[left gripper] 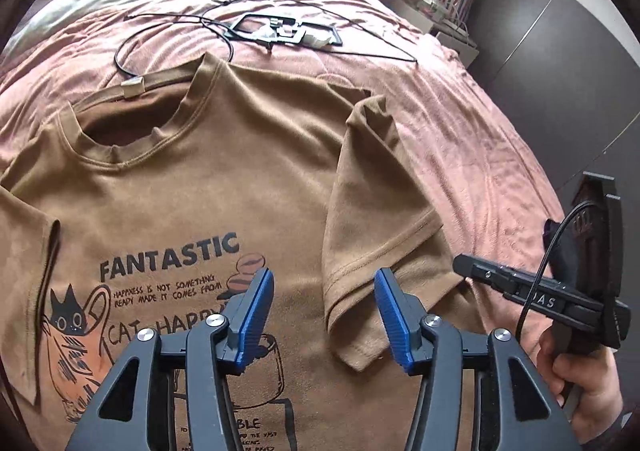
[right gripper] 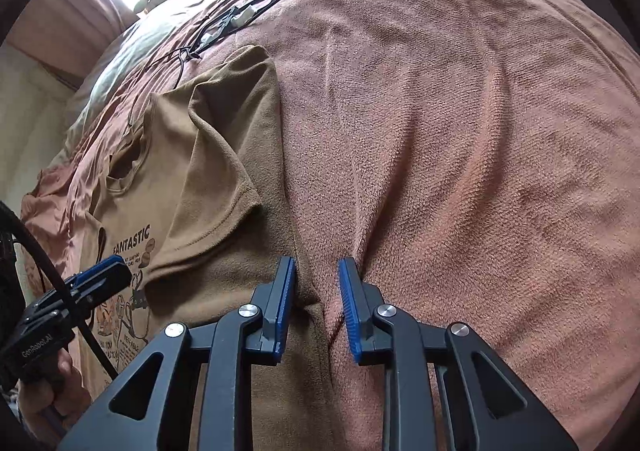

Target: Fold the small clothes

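Two blue-padded black grippers work over a brown cotton T-shirt (left gripper: 256, 171) printed with a cat and the word FANTASTIC, spread face up on a bed under a dusty-pink fleece blanket (right gripper: 460, 131). Nearest in its own view, the left gripper (left gripper: 324, 315) hovers over the chest print with jaws apart and nothing between them. The right gripper (right gripper: 316, 307) straddles the shirt's side edge where it meets the blanket, jaws parted and not clamped, probably placed to pinch that edge for a lengthwise fold. Just beyond, one short sleeve (left gripper: 372, 219) already lies turned in over the body, which narrows the shirt. Farther up the bed, well apart, sits a black frame with tangled cables (left gripper: 280, 31), then pillows
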### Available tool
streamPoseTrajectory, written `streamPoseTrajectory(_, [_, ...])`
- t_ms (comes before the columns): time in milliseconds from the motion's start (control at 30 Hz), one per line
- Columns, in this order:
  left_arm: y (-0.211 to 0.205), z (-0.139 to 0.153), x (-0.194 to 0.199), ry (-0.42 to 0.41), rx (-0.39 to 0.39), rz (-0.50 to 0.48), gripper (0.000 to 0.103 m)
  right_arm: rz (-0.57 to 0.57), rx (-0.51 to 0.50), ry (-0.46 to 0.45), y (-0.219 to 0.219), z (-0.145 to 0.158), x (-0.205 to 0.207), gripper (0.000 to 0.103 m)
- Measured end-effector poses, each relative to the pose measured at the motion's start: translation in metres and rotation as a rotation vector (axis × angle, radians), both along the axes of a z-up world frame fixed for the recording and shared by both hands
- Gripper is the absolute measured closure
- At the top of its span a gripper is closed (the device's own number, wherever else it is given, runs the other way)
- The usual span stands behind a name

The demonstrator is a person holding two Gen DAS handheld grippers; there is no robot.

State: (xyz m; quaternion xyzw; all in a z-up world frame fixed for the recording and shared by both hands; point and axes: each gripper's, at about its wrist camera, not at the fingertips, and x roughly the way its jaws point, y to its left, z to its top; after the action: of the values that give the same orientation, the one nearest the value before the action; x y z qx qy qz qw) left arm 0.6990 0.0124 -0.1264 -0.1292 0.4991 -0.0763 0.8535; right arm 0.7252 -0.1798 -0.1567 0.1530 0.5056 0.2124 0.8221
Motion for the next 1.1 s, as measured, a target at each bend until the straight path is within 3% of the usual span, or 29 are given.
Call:
streamPoseTrajectory(67, [-0.002, 0.004, 0.003, -0.021, -0.027, -0.004, 0.047, -0.005, 0.025, 0.003, -0.005, 0.001, 0.0, 0.083])
streamPoseTrajectory(200, [-0.024, -0.002, 0.016, -0.017, 0.001, -0.053, 0.048, -0.011, 0.088, -0.001, -0.014, 0.005, -0.001, 0.083])
streamPoseTrajectory(667, [-0.087, -0.041, 0.054, -0.011, 0.053, -0.18, 0.048, -0.032, 0.13, -0.035, -0.035, 0.007, 0.001, 0.083])
streamPoseTrajectory(700, [-0.087, -0.043, 0.055, -0.016, 0.053, -0.172, 0.05, -0.032, 0.133, -0.034, -0.036, 0.006, 0.001, 0.083])
streamPoseTrajectory(767, [-0.082, -0.045, 0.057, -0.029, 0.05, -0.14, 0.071, -0.027, 0.137, -0.032, -0.034, 0.004, 0.002, 0.083])
streamPoseTrajectory(867, [-0.068, -0.042, 0.059, -0.017, -0.023, -0.12, 0.091, -0.019, 0.135, -0.031, -0.031, 0.002, 0.003, 0.083])
streamPoseTrajectory(933, [-0.06, -0.036, 0.057, -0.031, -0.032, -0.113, 0.096, -0.011, 0.138, -0.032, -0.027, 0.003, 0.004, 0.083])
streamPoseTrajectory(1100, [-0.035, -0.022, 0.052, -0.048, -0.049, -0.068, 0.097, 0.008, 0.135, -0.04, -0.015, 0.006, 0.008, 0.083])
